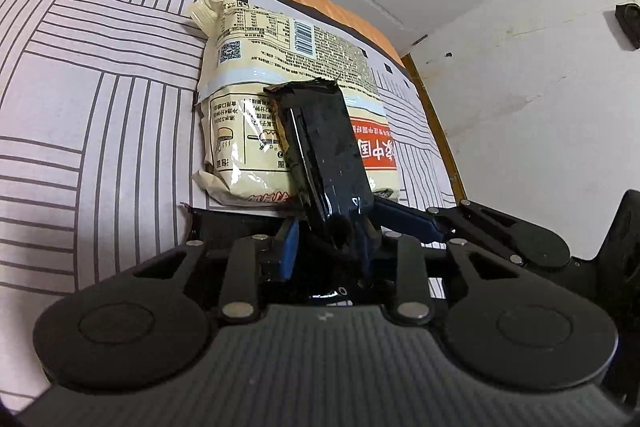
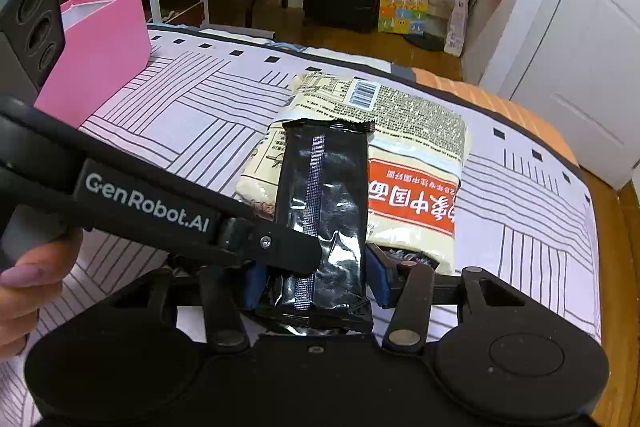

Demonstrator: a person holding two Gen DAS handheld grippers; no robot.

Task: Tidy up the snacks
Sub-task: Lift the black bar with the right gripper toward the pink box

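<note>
While you worked at the near edge of the bed (image 2: 168, 115), both tools met on one black foil snack pack (image 2: 324, 211) in the lower centre of each view. Your left hand-held gripper (image 1: 328, 231) was pinched narrow on the pack's near end, tilting it up over the cream noodle packet (image 1: 256, 75) behind it. Your right hand-held gripper (image 2: 316, 283) had its blue pads (image 2: 378, 279) against the pack's two sides near its lower seam; whether they truly pressed, I could not tell. I judge the shared hold was a handover, or a steadying, before the pack went to the pink box (image 2: 100, 59) at upper left. Legible writing: "GenRobot.AI" on the left tool's arm, plus a barcode and white Chinese characters on the noodle packet's red panel.
</note>
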